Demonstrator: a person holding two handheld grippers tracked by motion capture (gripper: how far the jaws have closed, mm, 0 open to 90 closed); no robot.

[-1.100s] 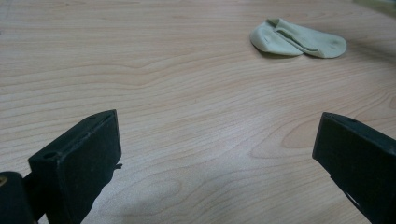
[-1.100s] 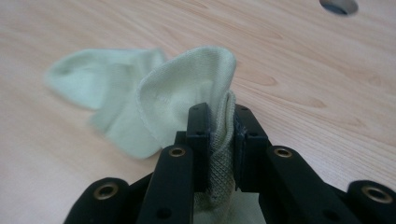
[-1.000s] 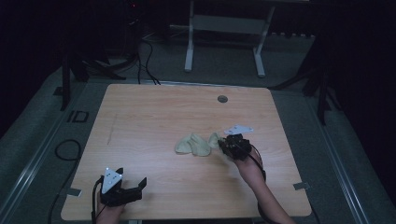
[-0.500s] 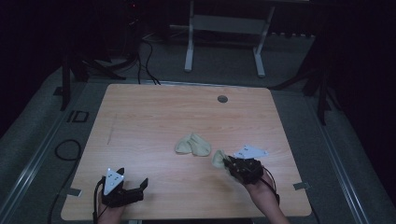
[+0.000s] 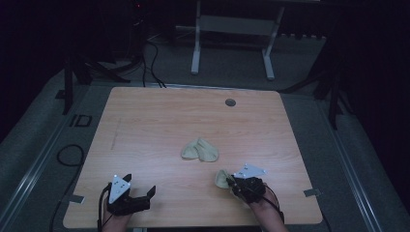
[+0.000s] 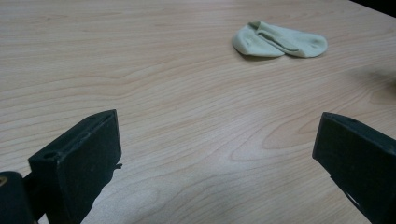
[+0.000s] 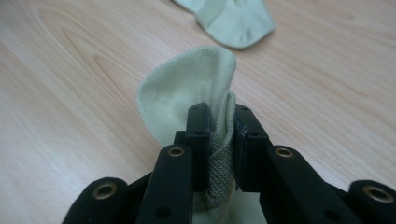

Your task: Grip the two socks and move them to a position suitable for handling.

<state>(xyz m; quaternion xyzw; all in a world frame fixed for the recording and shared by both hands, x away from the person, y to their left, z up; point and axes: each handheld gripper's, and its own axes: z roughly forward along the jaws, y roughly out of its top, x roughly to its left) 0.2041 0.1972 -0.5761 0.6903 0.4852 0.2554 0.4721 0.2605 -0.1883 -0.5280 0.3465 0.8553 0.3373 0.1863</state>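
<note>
pale sock pinched between right gripper jaws, bunched upward

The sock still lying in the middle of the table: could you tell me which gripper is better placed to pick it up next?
Probably the left gripper: its fingers stand open with nothing between them and face the lying sock. The right gripper is already shut on the other sock.
</note>
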